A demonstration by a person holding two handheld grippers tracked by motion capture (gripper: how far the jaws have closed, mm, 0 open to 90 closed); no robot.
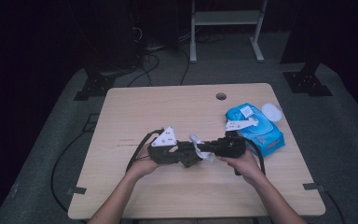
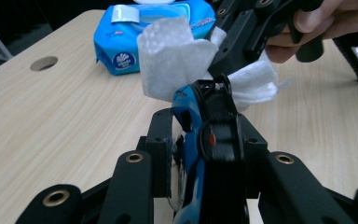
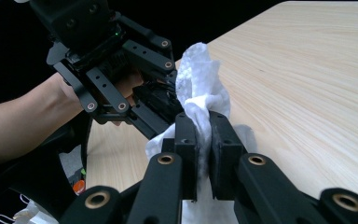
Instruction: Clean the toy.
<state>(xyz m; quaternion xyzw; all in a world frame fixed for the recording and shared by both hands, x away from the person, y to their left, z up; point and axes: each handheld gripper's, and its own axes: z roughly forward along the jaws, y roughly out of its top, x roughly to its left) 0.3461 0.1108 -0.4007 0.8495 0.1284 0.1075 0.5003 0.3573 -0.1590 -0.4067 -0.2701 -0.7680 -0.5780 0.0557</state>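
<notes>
One white wipe (image 3: 199, 100), crumpled, held above the middle of the wooden table (image 1: 135, 112), pinched between the two pads of the right gripper (image 3: 203, 135), whose jaws are pressed together on it; loose folds rise above the pads and more of the sheet hangs below them. In the left gripper view the same wipe (image 2: 172, 60) stands against the tip of a blue and black object (image 2: 205, 135), identity not legible, which the left gripper (image 2: 204, 154) clamps between its jaws, pads tight on both flanks. In the high view both tools meet tip to tip near the table's centre: left gripper (image 1: 186, 156) coming from the left, right gripper (image 1: 205, 148) from the right, the wipe (image 1: 199, 145) between them, each tool held in one of the person's hands with forearms entering from the near edge. One blue pack of wipes (image 1: 256, 126) lies on the table toward the far right, well apart from the wipe, its white flap lid open. One small white round item (image 1: 271, 111) sits just beyond the pack. One round cable hole (image 1: 221, 96) sits near the table's far edge.
</notes>
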